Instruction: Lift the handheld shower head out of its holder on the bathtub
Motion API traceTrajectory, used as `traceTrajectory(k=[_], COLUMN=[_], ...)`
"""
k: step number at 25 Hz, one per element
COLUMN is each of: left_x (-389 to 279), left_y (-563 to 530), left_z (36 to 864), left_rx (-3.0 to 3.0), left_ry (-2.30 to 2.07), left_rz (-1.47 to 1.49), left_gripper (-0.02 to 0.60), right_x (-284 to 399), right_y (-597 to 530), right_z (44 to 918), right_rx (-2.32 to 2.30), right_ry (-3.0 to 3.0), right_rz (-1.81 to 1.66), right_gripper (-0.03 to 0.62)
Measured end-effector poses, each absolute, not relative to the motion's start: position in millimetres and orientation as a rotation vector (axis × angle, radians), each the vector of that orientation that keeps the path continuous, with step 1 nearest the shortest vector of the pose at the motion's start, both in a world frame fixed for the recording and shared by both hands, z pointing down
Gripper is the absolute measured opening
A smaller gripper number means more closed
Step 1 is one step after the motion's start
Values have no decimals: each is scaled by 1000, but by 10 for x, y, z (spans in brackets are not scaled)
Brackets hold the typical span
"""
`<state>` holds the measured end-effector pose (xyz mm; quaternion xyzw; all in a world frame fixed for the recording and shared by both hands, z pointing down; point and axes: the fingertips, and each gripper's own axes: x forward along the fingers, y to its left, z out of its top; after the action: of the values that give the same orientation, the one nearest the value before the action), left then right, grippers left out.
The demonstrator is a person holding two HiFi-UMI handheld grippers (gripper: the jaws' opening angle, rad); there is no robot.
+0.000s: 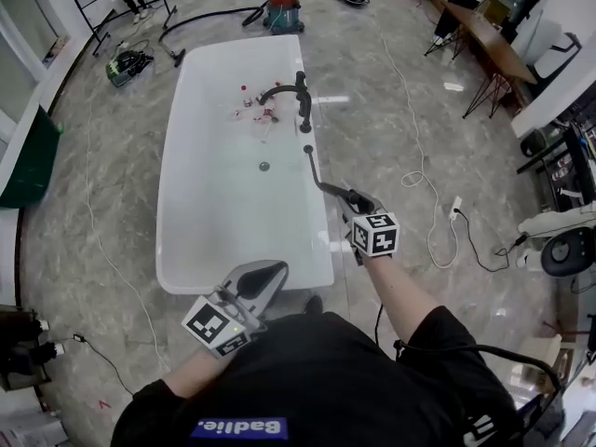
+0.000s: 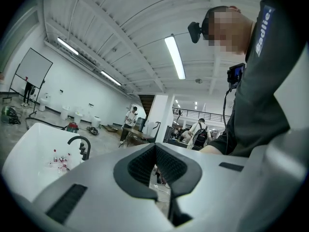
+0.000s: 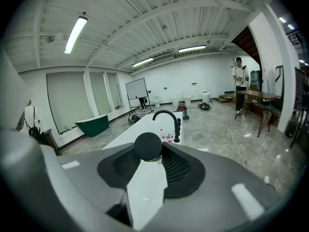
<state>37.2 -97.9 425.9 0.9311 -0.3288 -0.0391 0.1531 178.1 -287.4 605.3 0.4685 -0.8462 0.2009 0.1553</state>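
The right claw (image 1: 346, 196) is clamped partway closed round the black shower head (image 1: 319, 175), holding it over the bathtub's (image 1: 177, 250) right rim, pointing toward the tub's faucet (image 1: 296, 96). The left claw (image 1: 265, 277), pinched together and empty, hovers at the tub's near end.

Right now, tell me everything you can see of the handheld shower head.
The handheld shower head is a slim black wand, matte metal by its look, ending in a small round tip. The right gripper is clamped on its near end and holds it tilted above the right rim of the white bathtub, with the tip toward the black faucet. No hose can be made out.
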Motion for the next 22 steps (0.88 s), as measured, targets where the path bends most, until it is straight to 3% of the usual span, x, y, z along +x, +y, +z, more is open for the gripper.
traceTrajectory(k=[22], left_x=[-435], left_y=[-647], left_z=[4058], left_rx=[2734], left_ry=[-725], left_rz=[-202], left_gripper=[-6], right_x=[894], right_y=[-1641], right_z=[5533], right_rx=[1390], right_ry=[-2397], right_rz=[571], right_gripper=[132])
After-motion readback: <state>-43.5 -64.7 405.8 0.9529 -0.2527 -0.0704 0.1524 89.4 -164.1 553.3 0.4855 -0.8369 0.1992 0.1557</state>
